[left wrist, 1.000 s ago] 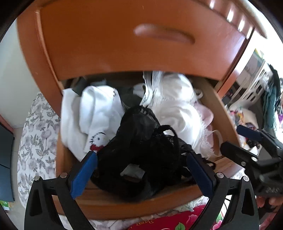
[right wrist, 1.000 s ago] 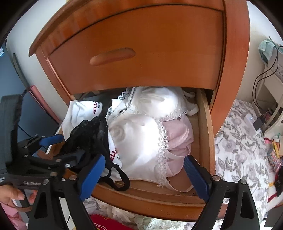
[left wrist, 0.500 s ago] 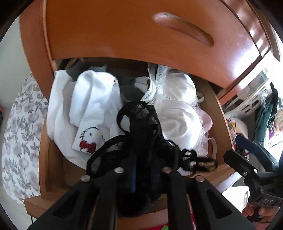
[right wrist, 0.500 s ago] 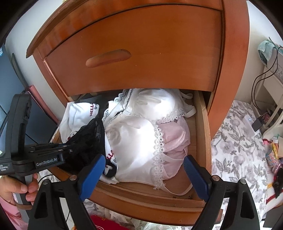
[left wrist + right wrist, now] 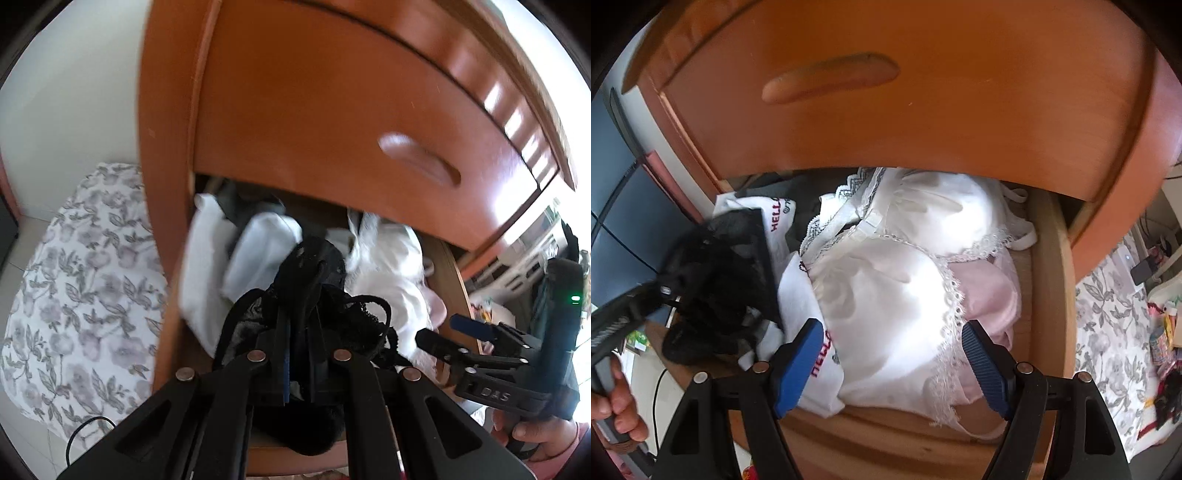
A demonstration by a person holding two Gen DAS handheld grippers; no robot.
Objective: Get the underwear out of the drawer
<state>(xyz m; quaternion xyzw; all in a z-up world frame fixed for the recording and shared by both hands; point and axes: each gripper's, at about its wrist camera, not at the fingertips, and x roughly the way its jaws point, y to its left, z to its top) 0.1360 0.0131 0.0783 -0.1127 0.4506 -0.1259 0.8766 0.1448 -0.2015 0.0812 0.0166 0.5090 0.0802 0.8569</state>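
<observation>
The drawer point(image 5: 1049, 295) is glossy orange-brown wood, the black underwear point(image 5: 325, 295) sheer lace cloth, the white bra point(image 5: 886, 295) smooth cloth with lace trim, and the right gripper point(image 5: 894, 365) matt black plastic with ribbed blue pads point(image 5: 982, 365)

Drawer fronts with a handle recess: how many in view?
1: the closed drawer front directly above the open drawer; its recess sits left of centre. The open drawer's own front faces away, hidden.

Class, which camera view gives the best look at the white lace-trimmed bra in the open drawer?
The right wrist view: the white lace-trimmed bra fills the middle, cups and lace edging sharp. In the left wrist view it is blurred and partly hidden behind the black lace underwear clamped in the left tool.
</observation>
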